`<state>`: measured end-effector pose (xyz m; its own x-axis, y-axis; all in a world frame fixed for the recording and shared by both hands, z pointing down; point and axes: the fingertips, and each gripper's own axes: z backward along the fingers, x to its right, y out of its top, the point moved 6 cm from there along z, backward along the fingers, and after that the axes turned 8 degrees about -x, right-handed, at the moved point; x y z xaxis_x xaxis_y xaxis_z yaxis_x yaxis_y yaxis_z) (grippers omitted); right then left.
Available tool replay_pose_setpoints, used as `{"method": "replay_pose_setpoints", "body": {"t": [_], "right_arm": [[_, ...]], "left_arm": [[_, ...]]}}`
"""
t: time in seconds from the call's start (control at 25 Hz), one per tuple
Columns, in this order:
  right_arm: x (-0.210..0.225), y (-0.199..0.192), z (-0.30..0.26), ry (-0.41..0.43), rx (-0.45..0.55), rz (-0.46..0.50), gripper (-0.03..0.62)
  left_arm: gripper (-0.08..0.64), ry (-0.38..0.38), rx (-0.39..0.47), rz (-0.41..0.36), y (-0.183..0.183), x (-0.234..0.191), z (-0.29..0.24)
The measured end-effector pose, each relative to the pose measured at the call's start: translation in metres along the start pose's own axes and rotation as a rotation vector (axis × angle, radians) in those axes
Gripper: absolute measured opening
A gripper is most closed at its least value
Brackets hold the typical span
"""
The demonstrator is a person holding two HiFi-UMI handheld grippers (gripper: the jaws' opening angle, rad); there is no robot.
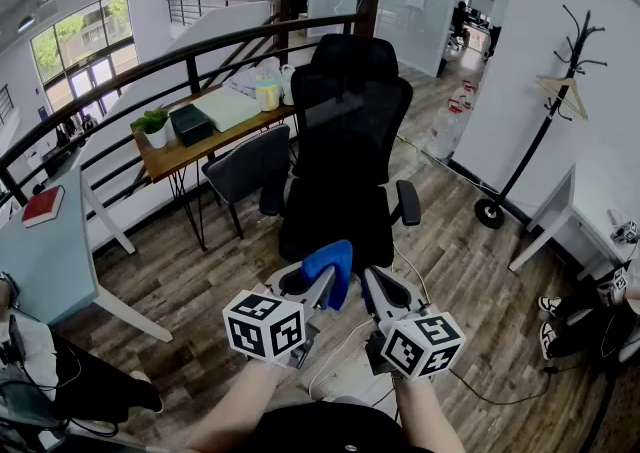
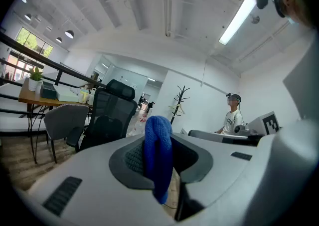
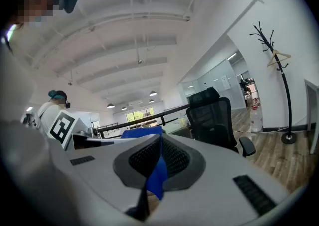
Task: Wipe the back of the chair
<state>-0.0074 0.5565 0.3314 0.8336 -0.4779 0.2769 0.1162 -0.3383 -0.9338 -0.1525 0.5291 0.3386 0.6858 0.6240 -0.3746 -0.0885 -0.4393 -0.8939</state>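
A: Head view, entries?

B: Item one: black office chair point(image 1: 345, 141), centre of the frame, seat turned toward the camera, backrest point(image 1: 350, 111) upright beyond it. Item two: blue cloth point(image 1: 331, 271), lower centre, held up between the two grippers. Left gripper point(image 1: 318, 286) and right gripper point(image 1: 372, 286) sit side by side at the bottom. Also a grey chair point(image 1: 250, 166) and a wooden worktop point(image 1: 185, 153) at the left, and a coat stand point(image 1: 545, 111) at the right.

A: Left gripper view?

B: The jaws are clamped on a thick fold of the cloth, which stands above them and hangs below. The chair shows at the middle left, well apart. A person point(image 2: 232, 119) stands at the right, not seen from the head.

A: Right gripper view?

B: The jaws are closed on a thin edge of the same cloth, with a corner drooping beneath. The head view does not settle that grip, but this one does. The chair is at the middle right, also well apart.

A: Progress?

B: Judged as not begun. The cloth is in hand but touches no part of the chair. Left to do: close the gap, lay the cloth on the backrest, and wipe it across. Only the head view shows the chair and both grippers together.
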Motion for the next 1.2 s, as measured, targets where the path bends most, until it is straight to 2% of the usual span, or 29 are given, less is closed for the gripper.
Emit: {"method": "replay_pose_setpoints", "body": {"t": [0.4,0.6,0.8,1.04,1.2], "right_arm": [[-0.001,-0.006,-0.005,-0.028,-0.001,-0.023,0.029],[-0.007,0.001,-0.008,0.005,0.07,-0.065,0.031],[-0.007,0.0,-0.021,-0.02,0.097,-0.084,0.031],[-0.019,-0.011,-0.026,-0.069,0.12,-0.117,0.031],[-0.013,-0.009,-0.034,-0.072,0.12,-0.142,0.031]], "left_arm": [[0.092,0.009,-0.01,-0.015,0.001,-0.008,0.003],[0.092,0.017,-0.009,-0.077,0.011,-0.016,0.006],[0.092,-0.003,-0.011,-0.113,0.02,-0.026,0.011],[0.092,-0.056,-0.053,-0.102,0.013,-0.036,0.013],[0.092,-0.049,-0.057,-0.089,0.015,-0.048,0.005]]}}
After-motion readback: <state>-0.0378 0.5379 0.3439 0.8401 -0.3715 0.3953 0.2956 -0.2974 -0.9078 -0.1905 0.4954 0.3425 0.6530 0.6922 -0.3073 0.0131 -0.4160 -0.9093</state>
